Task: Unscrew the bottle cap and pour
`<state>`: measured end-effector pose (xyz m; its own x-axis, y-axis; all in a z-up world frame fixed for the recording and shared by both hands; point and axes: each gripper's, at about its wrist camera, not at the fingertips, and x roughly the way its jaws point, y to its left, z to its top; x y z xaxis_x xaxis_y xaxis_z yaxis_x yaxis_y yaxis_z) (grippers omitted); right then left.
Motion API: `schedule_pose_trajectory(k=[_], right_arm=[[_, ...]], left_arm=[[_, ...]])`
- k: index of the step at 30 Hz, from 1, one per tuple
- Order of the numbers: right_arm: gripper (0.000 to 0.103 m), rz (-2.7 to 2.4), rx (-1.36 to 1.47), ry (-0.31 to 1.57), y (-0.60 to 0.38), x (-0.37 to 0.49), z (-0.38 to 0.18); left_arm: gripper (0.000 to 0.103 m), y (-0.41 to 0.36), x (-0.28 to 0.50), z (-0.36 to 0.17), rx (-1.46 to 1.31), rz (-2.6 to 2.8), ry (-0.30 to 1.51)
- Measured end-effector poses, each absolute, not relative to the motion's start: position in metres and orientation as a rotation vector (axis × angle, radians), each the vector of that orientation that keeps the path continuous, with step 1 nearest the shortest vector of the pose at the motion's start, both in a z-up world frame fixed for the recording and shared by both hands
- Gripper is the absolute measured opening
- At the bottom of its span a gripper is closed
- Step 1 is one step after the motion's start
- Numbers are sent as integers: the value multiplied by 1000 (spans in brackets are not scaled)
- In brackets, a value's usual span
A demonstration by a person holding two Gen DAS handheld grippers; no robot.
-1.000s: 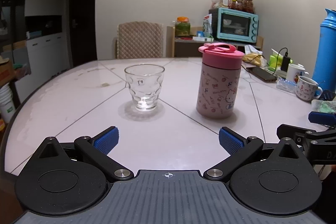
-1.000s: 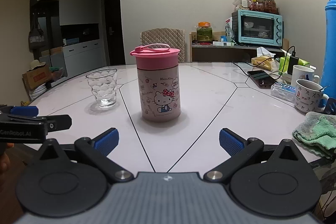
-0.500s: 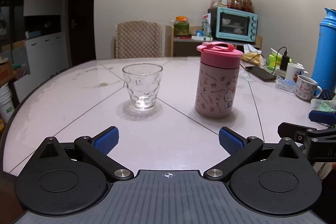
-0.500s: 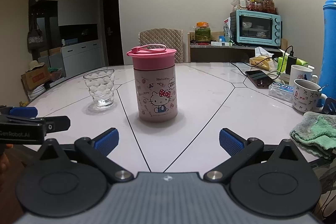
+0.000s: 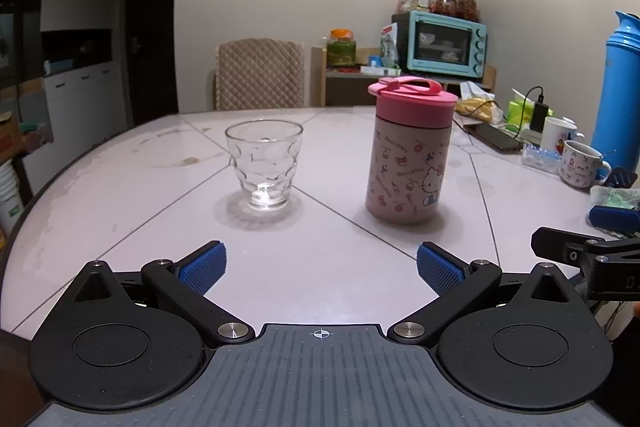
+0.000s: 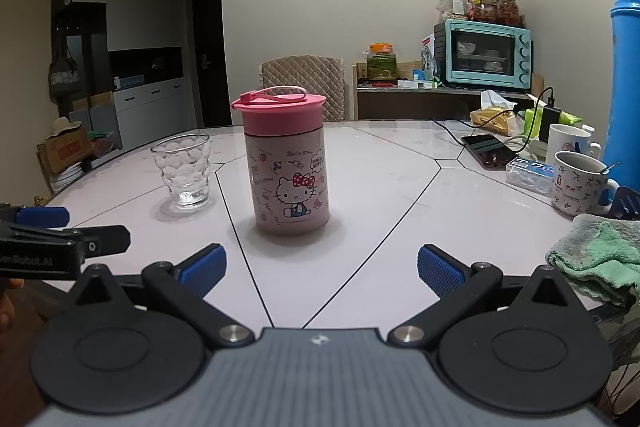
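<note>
2 grippers, both with jaws spread wide and nothing between the blue pads. Left gripper [image 5: 321, 269] hangs low over the near edge of the table [image 5: 120, 195], aimed at the gap between glass and bottle. Right gripper [image 6: 322, 267] sits beside it, aimed a bit right of the bottle; in the left wrist view its tip shows at the far right.

Pink bottle [image 6: 289, 163] with cartoon cat print stands upright on the table, pink cap [image 6: 279, 111] on, loop strap lying across the top. Well apart from both grippers, no contact. Clear dimpled glass [image 5: 264, 163] stands upright to the left of the bottle, near it but not touching; looks empty.

Right side of table: green cloth [image 6: 596, 255] at near edge, printed mug [image 6: 580, 183], white mug [image 6: 568, 143], phone [image 6: 486, 147] on a cable, tall blue flask [image 6: 626, 79]. Teal toaster oven [image 6: 484, 53] on shelf behind, jars on top. Quilted chair back [image 5: 258, 75] at far side.
</note>
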<state>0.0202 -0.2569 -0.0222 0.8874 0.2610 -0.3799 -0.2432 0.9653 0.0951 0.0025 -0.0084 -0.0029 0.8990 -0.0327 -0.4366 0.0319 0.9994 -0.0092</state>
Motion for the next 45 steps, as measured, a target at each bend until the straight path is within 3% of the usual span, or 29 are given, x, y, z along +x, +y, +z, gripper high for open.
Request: schedule_pose_trajectory(k=[45], right_arm=[[103,247,23,379,-269,41,-11]], left_arm=[[103,-16,36,-6,34,-165,454]])
